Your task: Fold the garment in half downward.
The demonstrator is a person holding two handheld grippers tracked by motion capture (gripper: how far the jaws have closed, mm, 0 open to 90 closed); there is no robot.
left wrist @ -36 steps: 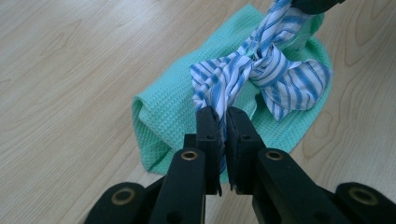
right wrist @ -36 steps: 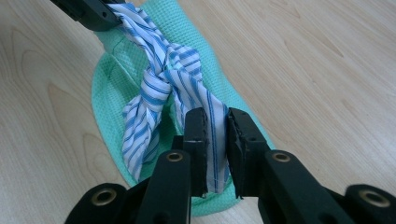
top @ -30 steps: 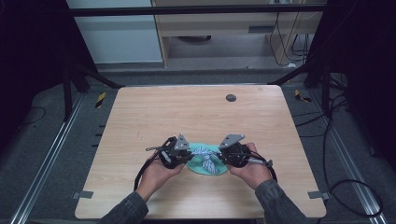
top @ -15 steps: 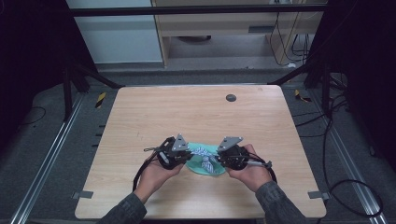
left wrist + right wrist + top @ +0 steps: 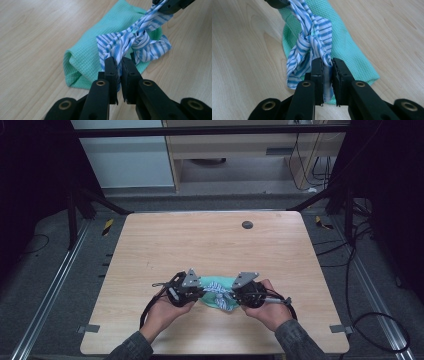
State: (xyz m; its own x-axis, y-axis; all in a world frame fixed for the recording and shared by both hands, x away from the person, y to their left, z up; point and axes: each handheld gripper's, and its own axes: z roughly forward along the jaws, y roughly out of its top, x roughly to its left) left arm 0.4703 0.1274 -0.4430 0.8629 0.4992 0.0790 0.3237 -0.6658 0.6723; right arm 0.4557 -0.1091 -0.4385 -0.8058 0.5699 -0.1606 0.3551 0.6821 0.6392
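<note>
Knot-tightening: high view has the left gripper [image 5: 197, 292] and right gripper [image 5: 235, 296] flanking the green cloth [image 5: 212, 285] at the table's [image 5: 210, 240] near edge; left gripper view, jaws pinch one striped strip [image 5: 125, 43] end; right gripper view, the other, so opposed pulls cinch the knot atop the cloth.

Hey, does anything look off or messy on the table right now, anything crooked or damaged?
Nothing looks damaged or spilled. The blue-striped strip is knotted across the rolled green cloth, and the left gripper and right gripper each pinch one end. The knot sits a bit bunched and lopsided, its loose tails uneven.
</note>
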